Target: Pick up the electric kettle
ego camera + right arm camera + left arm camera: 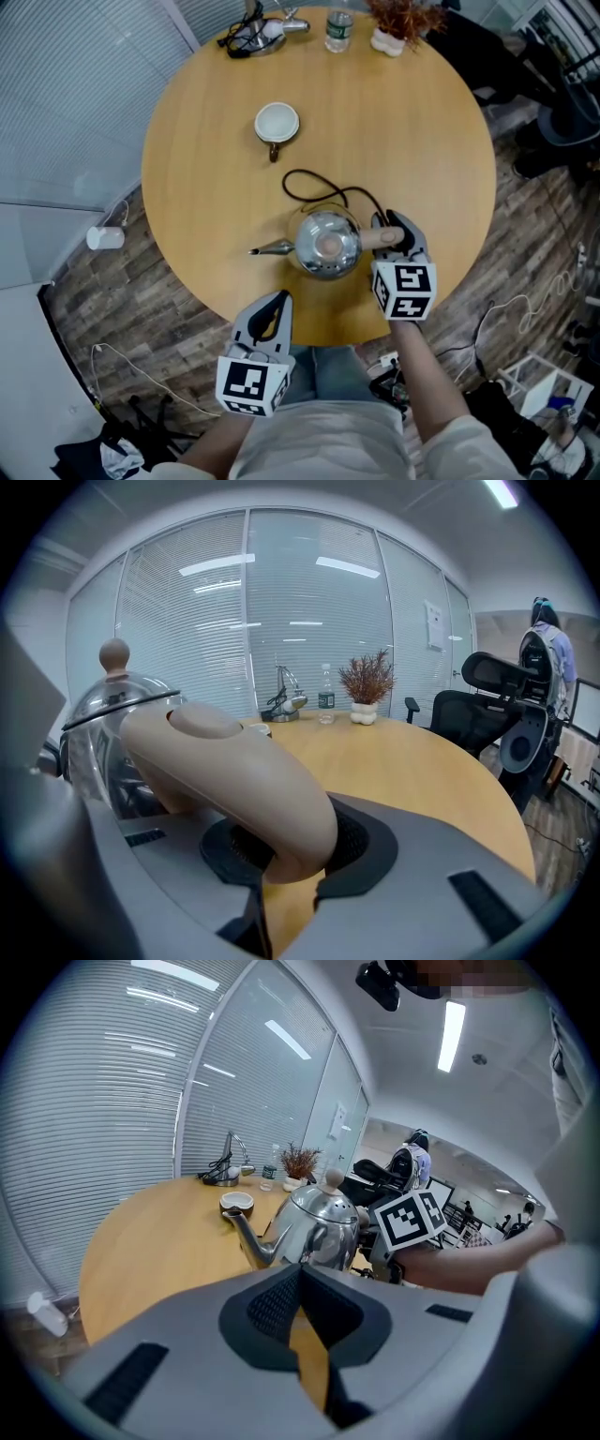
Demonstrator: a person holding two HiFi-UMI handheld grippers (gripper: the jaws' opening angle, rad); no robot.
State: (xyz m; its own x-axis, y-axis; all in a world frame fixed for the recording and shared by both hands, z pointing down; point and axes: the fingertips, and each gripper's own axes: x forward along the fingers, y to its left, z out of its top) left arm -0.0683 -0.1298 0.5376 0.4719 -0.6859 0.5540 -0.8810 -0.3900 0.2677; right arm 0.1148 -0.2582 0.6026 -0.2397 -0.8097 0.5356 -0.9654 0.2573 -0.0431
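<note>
Two grippers hovered at the near edge of the round wooden table point(422, 122). From the head view, the electric kettle point(326, 244) stood on the table just ahead of the person, with its spout point(272, 248) pointing left and a black cord point(309, 178) looping behind it. The right gripper point(392, 230) reached in from the kettle's right side. Only the right gripper view showed the grip itself: the kettle's beige handle point(234, 780) lay between the dark pads, which were clamped against it, and the steel body with its knobbed lid rose at the left. The left gripper point(275, 305) hung back, apart from the kettle. Its own view showed the jaws drawn together at the tips with nothing between them, and the kettle's spout point(246, 1241) and the other gripper's marker cube point(410, 1222) beyond. A white cup point(277, 124) sat farther back. A water bottle point(338, 33) and a potted plant point(398, 23) stood at the far rim. An office chair point(487, 705) appeared only in the right gripper view.
</note>
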